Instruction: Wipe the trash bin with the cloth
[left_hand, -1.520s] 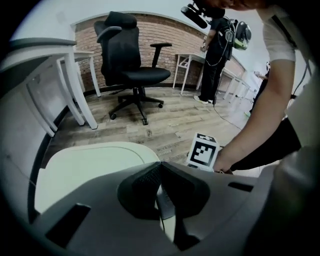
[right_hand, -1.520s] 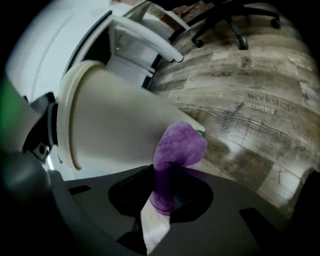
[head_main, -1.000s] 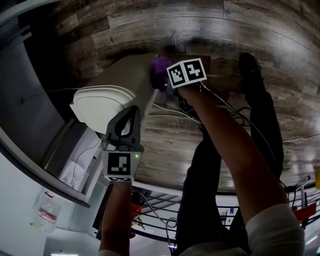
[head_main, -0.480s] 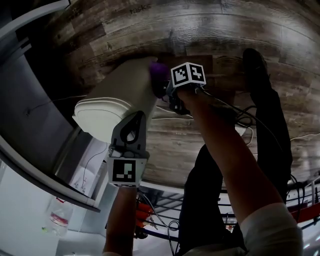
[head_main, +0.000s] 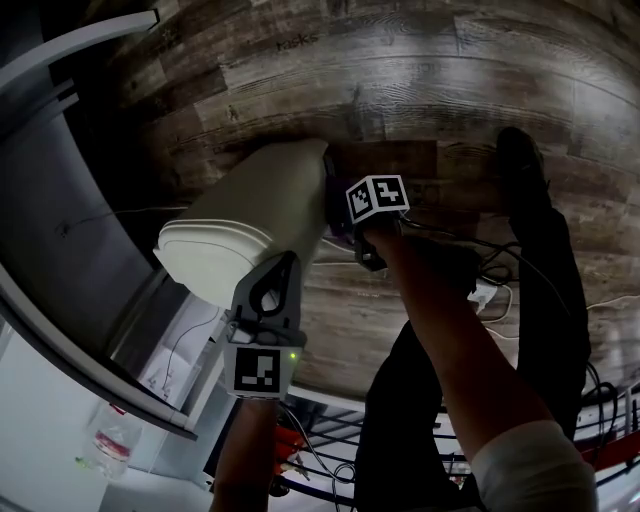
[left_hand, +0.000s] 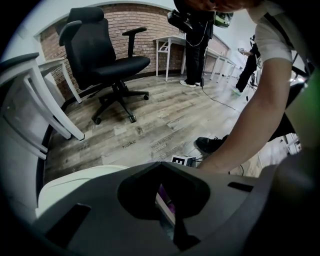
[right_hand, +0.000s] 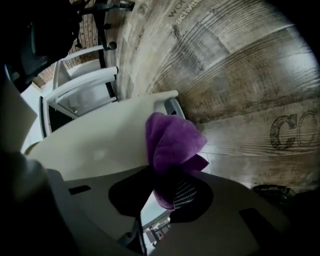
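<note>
Sliding along the side wall of the trash bin (head_main: 255, 215), the right gripper (right_hand: 167, 192) now sits further from the bin's far end than a second ago. The purple cloth (right_hand: 172, 142), in plain sight before from the head view, is now mostly tucked behind that gripper's marker cube there.

From where I stand, the cream bin rests on the wood plank floor (head_main: 450, 80), its rounded lid end nearest the person and its other end pointing away across the boards. The cloth is bunched between the right gripper's jaws, which clamp it tight, and its free folds press flat against the bin's pale wall.

At the lid end, the left gripper (head_main: 278, 268) has its jaws closed together and lies against the bin's top edge. Whether they pinch the rim I cannot tell.

Beyond the bin, the person's dark shoe (head_main: 520, 160) is planted on the floor and cables (head_main: 480, 290) trail beside the leg. A black office chair (left_hand: 107, 60) stands further off by a brick wall.
</note>
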